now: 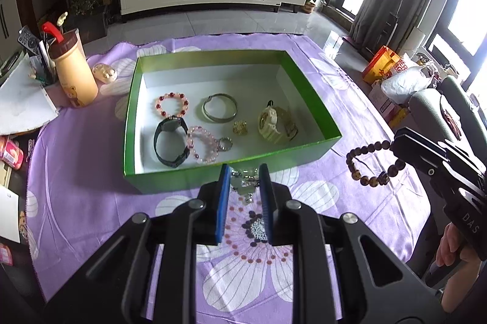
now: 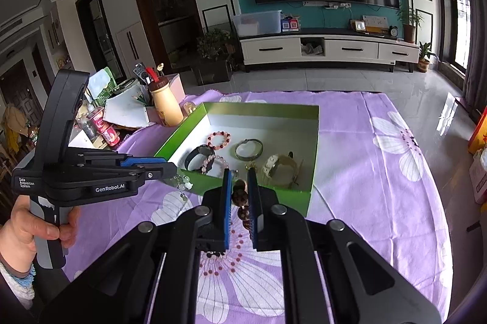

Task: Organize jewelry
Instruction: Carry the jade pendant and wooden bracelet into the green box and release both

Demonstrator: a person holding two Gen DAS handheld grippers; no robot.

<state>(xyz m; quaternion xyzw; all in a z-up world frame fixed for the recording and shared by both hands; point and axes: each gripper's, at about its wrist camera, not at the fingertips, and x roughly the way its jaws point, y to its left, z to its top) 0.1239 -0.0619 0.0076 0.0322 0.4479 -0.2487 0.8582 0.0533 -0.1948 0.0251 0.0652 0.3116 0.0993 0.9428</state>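
both pieces looked mid-carry toward the box: the left gripper (image 1: 245,176) was pinching a pale, knobbly bead-and-chain piece (image 2: 183,186) just short of the near wall, and the right gripper (image 2: 240,190) was clamped on a brown wooden bead bracelet (image 1: 373,164) dangling over the purple floral cloth (image 1: 91,159). next move probably called for lifting each over the rim and letting go onto a bare bit of floor. farther in, the glossy green cardboard box (image 1: 213,178) already held 2 chunky watches, 2 glassy bead bracelets, a thin metal bangle (image 1: 219,107) and a small gold piece.
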